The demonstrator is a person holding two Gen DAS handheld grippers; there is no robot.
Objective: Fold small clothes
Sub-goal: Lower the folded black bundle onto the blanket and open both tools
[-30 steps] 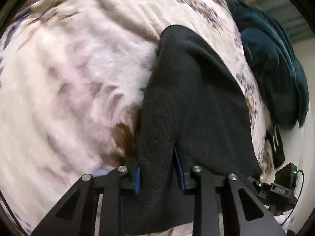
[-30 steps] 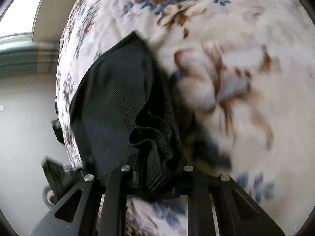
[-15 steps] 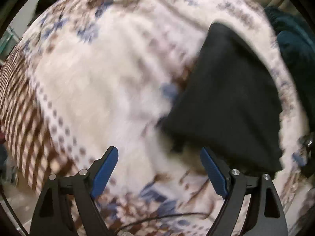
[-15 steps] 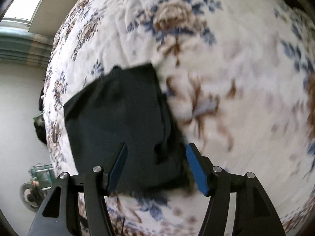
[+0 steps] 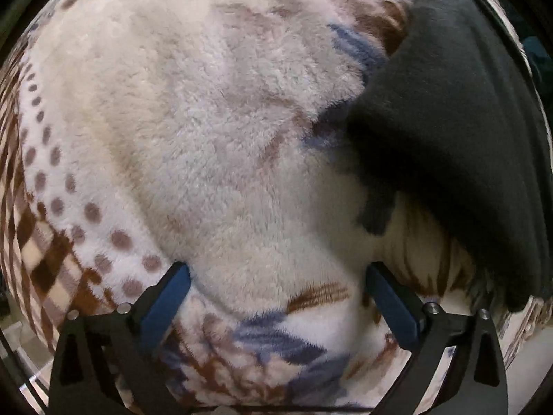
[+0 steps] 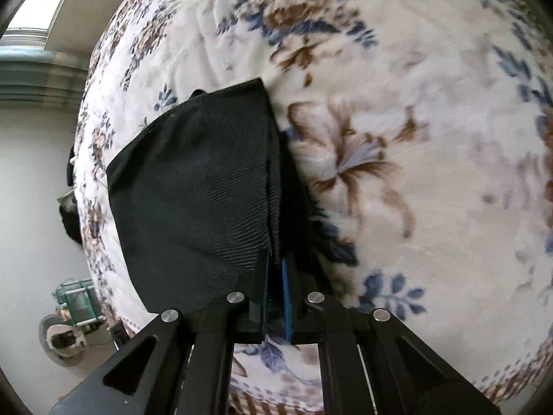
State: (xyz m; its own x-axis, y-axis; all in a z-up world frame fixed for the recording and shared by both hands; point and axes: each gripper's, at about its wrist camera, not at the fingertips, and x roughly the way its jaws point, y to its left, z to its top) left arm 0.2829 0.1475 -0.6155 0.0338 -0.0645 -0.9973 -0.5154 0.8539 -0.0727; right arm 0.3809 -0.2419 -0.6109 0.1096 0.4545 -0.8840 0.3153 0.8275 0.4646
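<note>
Pinching black garment (image 6: 193, 186), seemingly: right tongs (image 6: 275, 287).

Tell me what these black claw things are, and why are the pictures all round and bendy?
They are two pinchers, and a person holds one in each hand. Each pincher has a tiny wide-eyed camera looking along its fingers, which makes the pictures round.

One picture comes from the left gripper. Its blue fingers have just been opening and stand wide apart, with nothing between them but the fluffy flowered blanket.

The other picture comes from the right gripper. Its fingers have just closed on the edge of a small black garment, which is lying folded on the blanket. The same garment shows off to the side in the left picture.
</note>
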